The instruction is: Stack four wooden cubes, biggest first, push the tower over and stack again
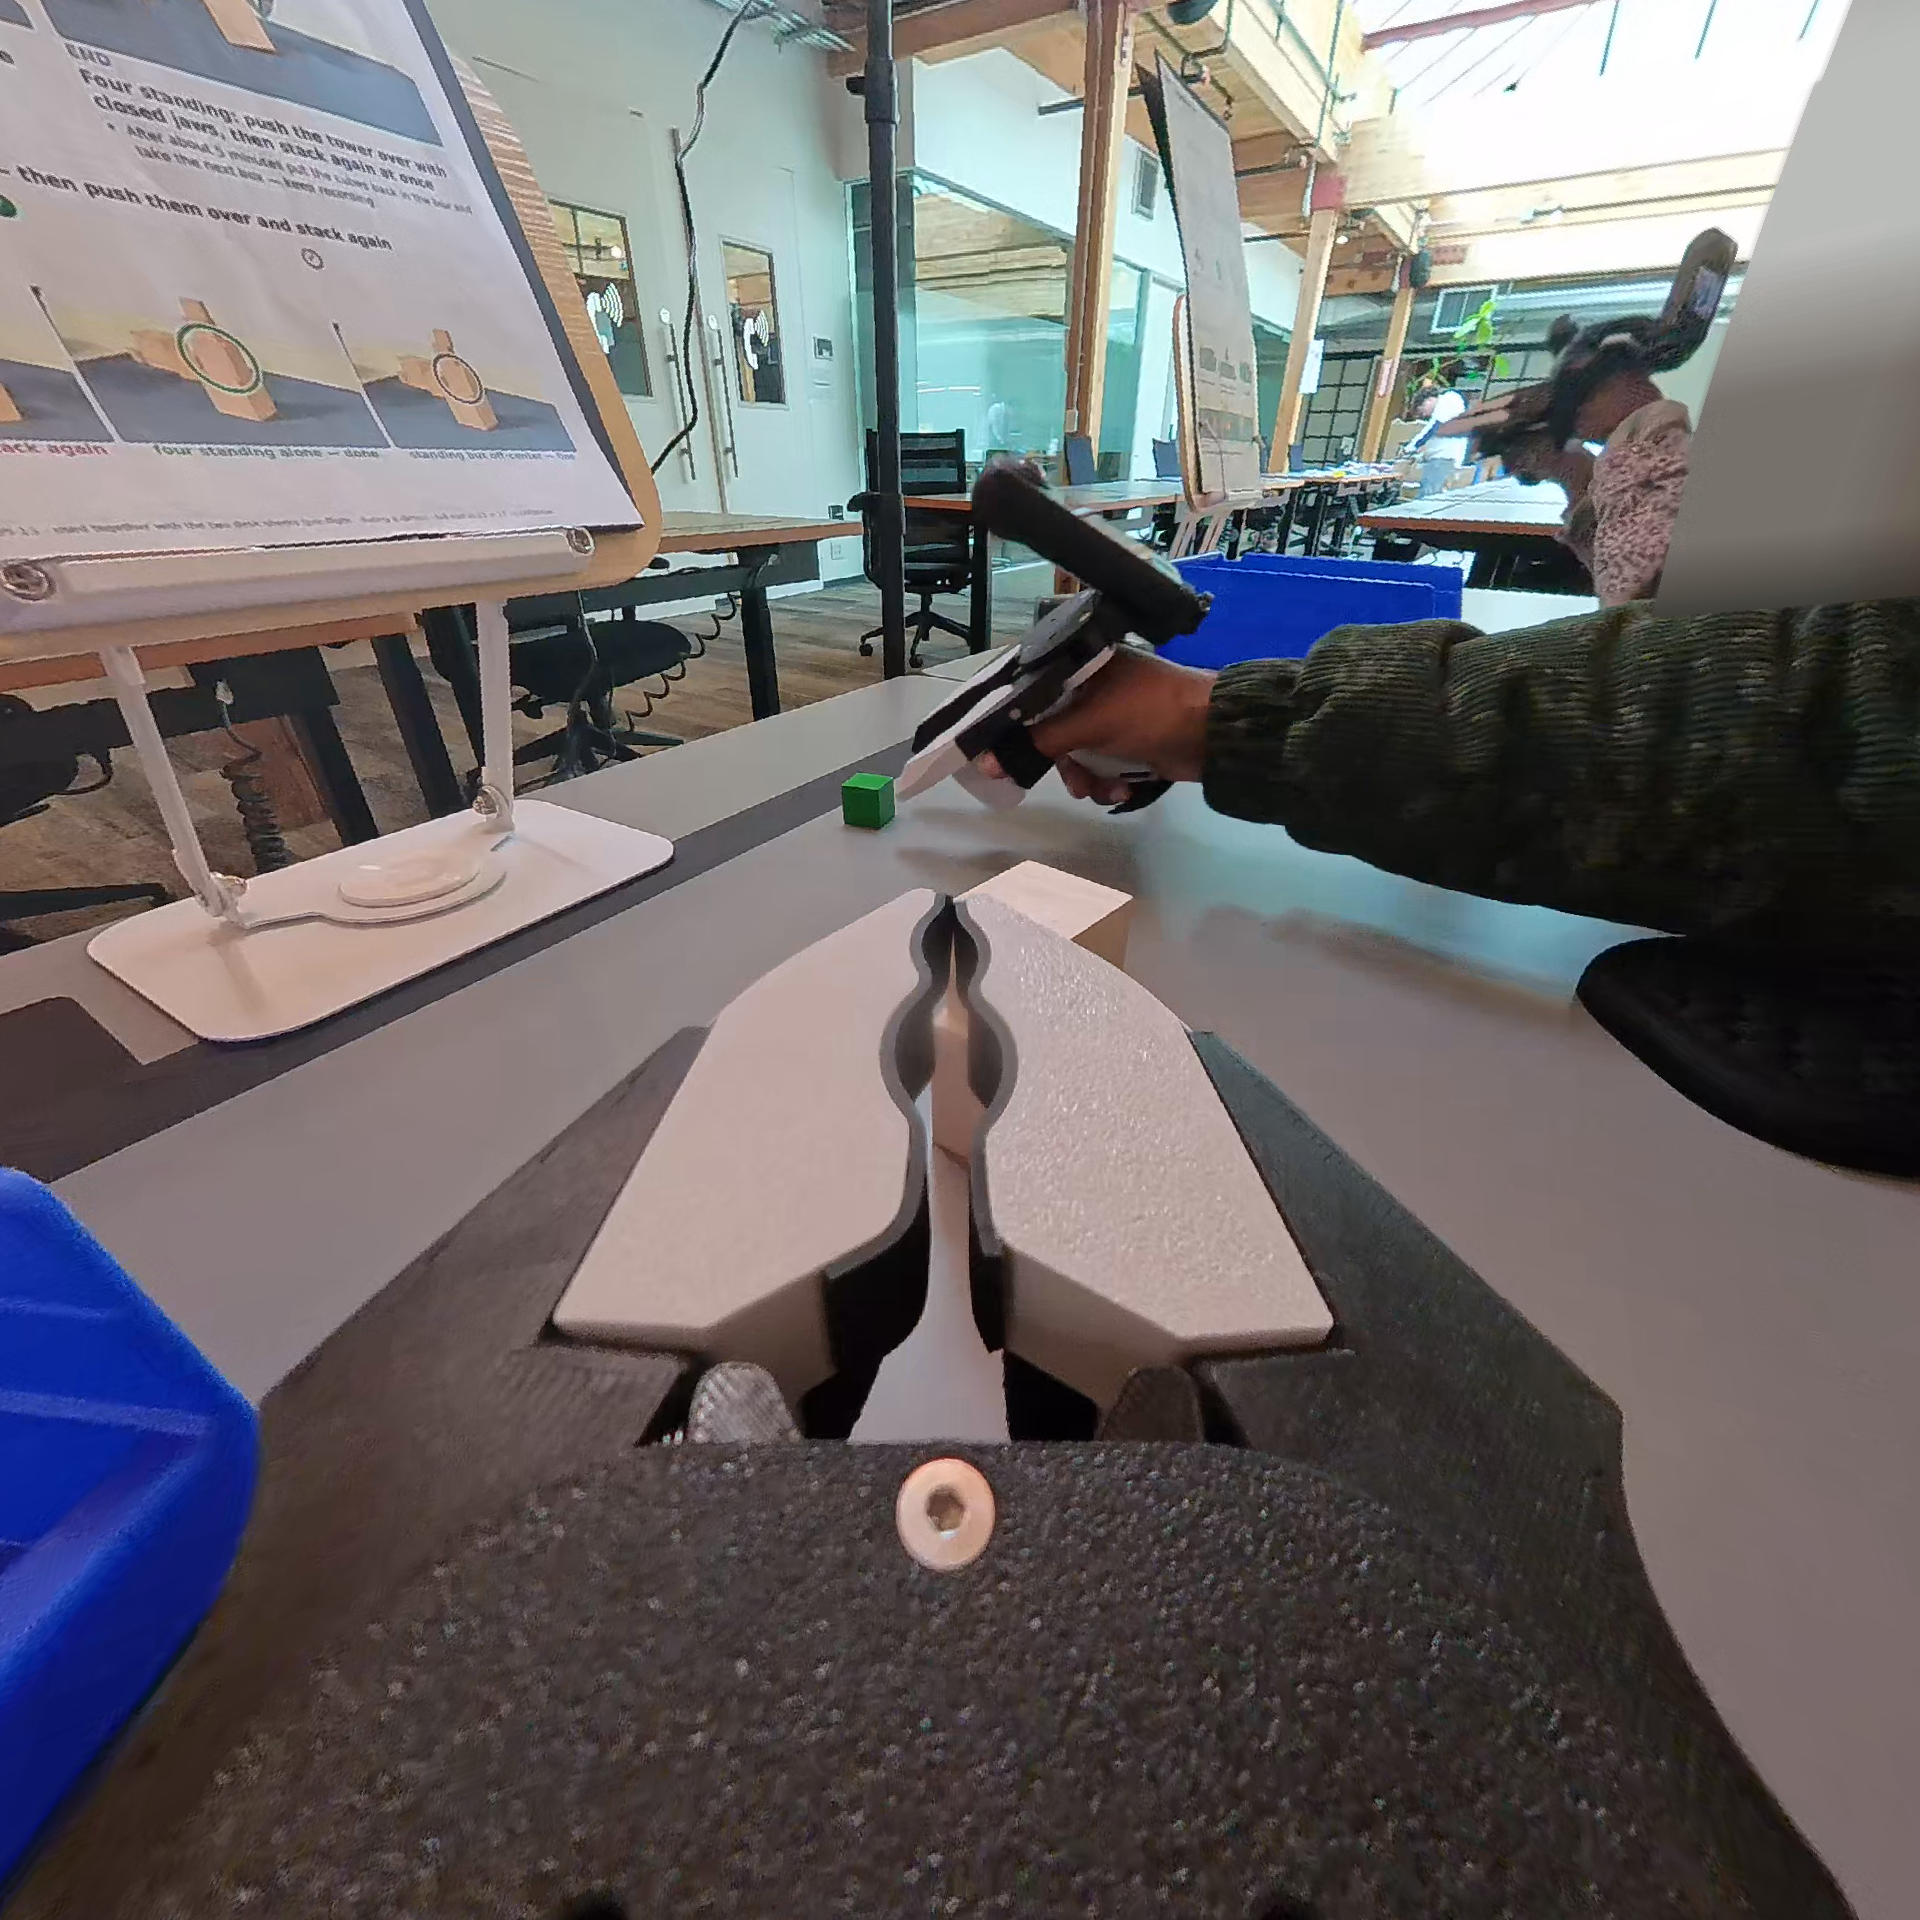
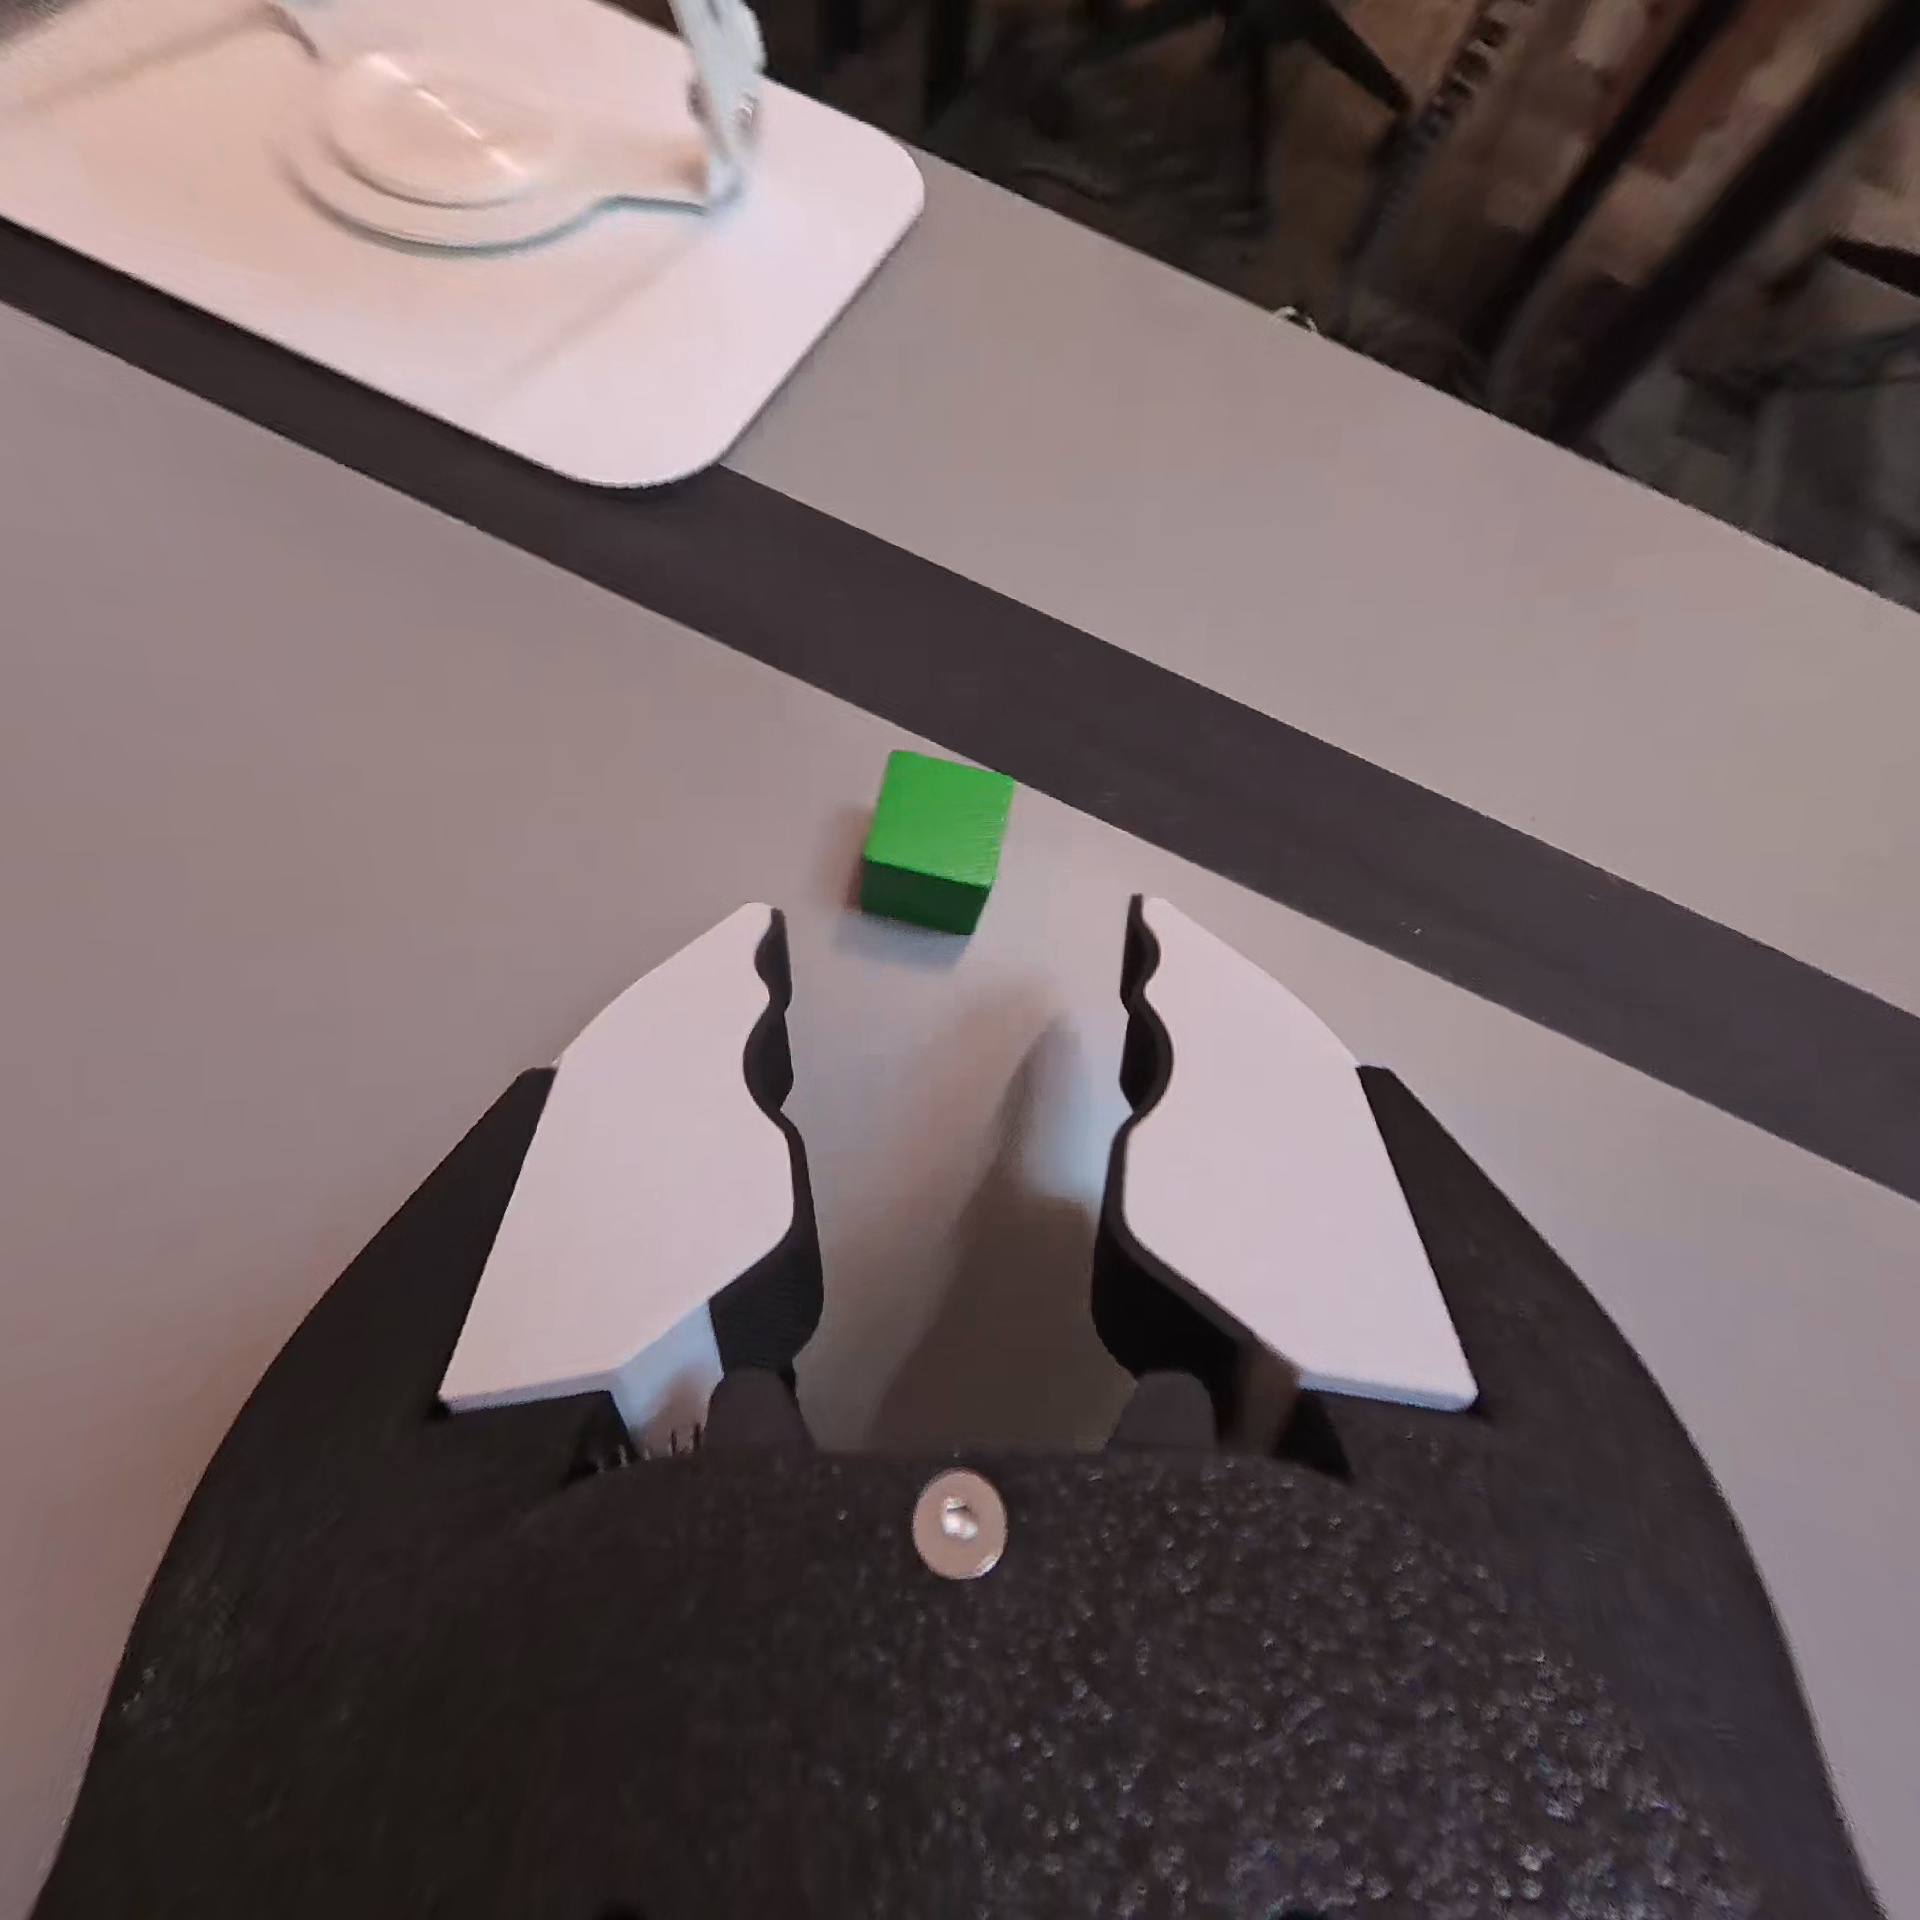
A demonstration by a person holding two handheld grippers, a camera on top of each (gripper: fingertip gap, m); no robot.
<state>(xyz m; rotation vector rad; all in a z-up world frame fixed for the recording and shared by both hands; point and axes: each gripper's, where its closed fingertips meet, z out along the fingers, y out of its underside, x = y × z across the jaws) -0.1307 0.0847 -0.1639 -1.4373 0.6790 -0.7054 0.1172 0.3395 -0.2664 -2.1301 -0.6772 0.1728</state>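
A small green cube [image 2: 938,840] lies on the grey table [image 2: 312,727] beside a dark strip [image 2: 1299,790]. My right gripper [image 2: 954,914] is open, and its fingertips stand just short of the cube with nothing between them. In the left wrist view the same cube [image 1: 869,800] sits just ahead of the right gripper [image 1: 951,774], which a hand in a dark green sleeve [image 1: 1558,738] holds. My left gripper [image 1: 948,906] is shut, its fingers meeting at the tips with nothing between them. A pale wooden block [image 1: 1070,906] lies on the table just beyond and right of its tips.
A white stand base [image 1: 374,914] holding an instruction sheet [image 1: 260,260] stands at the left; it also shows in the right wrist view [image 2: 520,260]. A blue bin [image 1: 94,1538] sits at the near left, another blue bin [image 1: 1320,608] at the back. A person [image 1: 1631,468] stands far right. Some 35 centimeters of space lies between my two pairs of fingers.
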